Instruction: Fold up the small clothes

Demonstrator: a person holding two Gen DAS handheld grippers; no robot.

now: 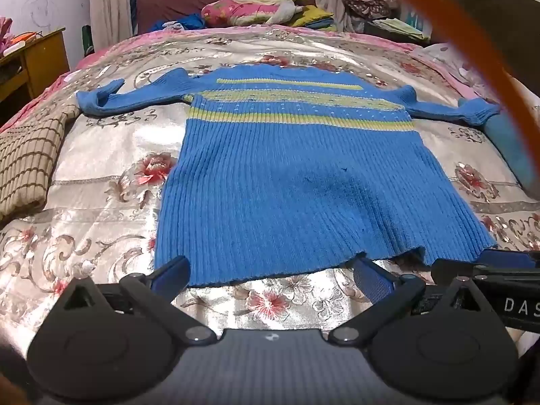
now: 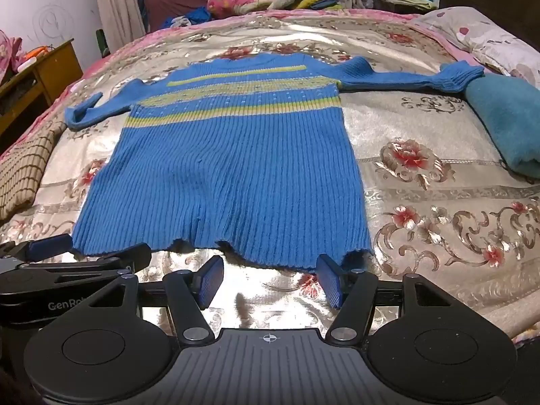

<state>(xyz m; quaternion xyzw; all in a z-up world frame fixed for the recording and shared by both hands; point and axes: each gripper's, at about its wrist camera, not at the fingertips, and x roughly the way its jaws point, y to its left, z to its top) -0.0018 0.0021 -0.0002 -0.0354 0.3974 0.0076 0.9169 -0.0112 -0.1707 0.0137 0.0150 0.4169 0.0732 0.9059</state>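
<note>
A small blue ribbed sweater (image 1: pixel 290 182) with yellow-green stripes lies flat on the floral bedspread (image 1: pixel 101 155), sleeves spread out to both sides, hem toward me. It also shows in the right wrist view (image 2: pixel 229 168). My left gripper (image 1: pixel 270 275) is open, its blue-padded fingers level with the hem, at its left part. My right gripper (image 2: pixel 273 280) is open at the hem's right part, with its right pad (image 2: pixel 330 280) touching the hem edge. Neither holds cloth. The right gripper's body (image 1: pixel 489 270) shows at the right of the left wrist view.
A folded checked beige cloth (image 1: pixel 27 165) lies to the left of the sweater. A folded teal cloth (image 2: pixel 506 125) lies to the right, by the sleeve cuff. Pillows and piled clothes (image 1: pixel 256 10) are at the far end. A wooden cabinet (image 1: pixel 30 60) stands at the left.
</note>
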